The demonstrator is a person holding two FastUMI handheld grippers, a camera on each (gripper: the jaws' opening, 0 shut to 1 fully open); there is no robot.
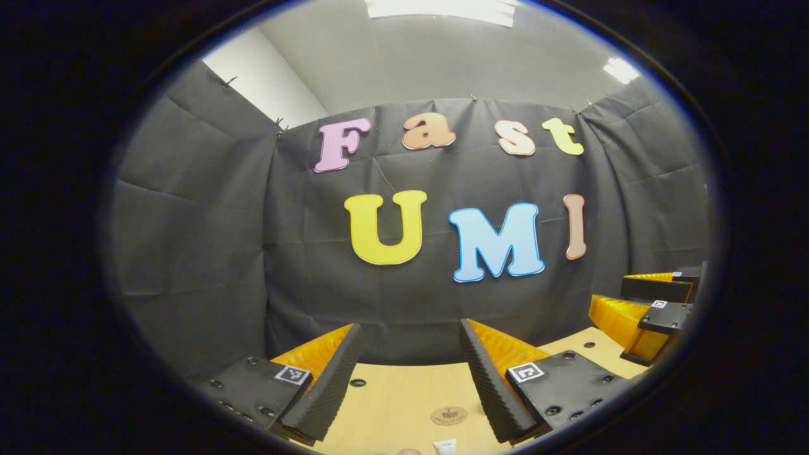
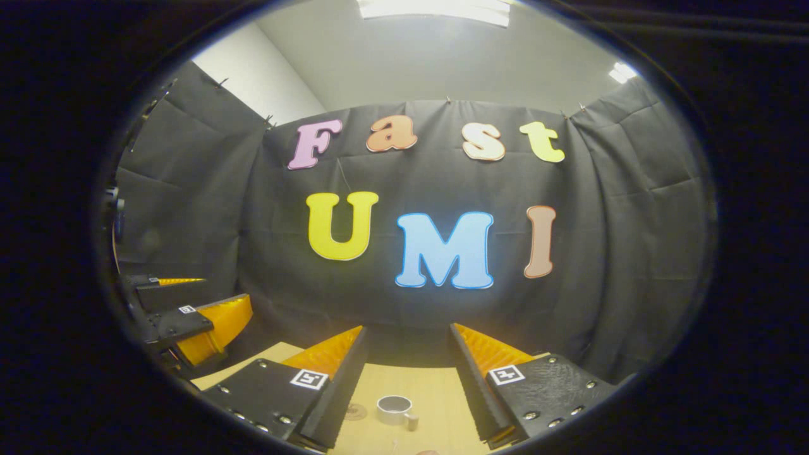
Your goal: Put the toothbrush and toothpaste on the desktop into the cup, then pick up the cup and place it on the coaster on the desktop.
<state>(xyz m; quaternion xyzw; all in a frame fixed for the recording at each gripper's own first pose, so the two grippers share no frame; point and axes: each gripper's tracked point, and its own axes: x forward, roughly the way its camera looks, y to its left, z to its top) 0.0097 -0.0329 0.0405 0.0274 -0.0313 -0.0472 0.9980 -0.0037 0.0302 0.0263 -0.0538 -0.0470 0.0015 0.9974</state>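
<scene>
In the left gripper view, the left gripper [image 1: 409, 335] is held above the wooden desktop [image 1: 392, 398] with its two fingers spread wide apart and nothing between them. Below the gap between the fingers lies the round coaster [image 1: 449, 415], flat on the wood, and just nearer the camera the end of the toothpaste [image 1: 445, 447] shows at the bottom edge. In the right gripper view, the right gripper [image 2: 407, 335] also has its fingers spread with nothing between them, and the cup [image 2: 394, 409] stands upright on the desktop below the gap, with the coaster [image 2: 356, 412] just to its left. Each view shows the other gripper off to the side, over the desktop's edge.
</scene>
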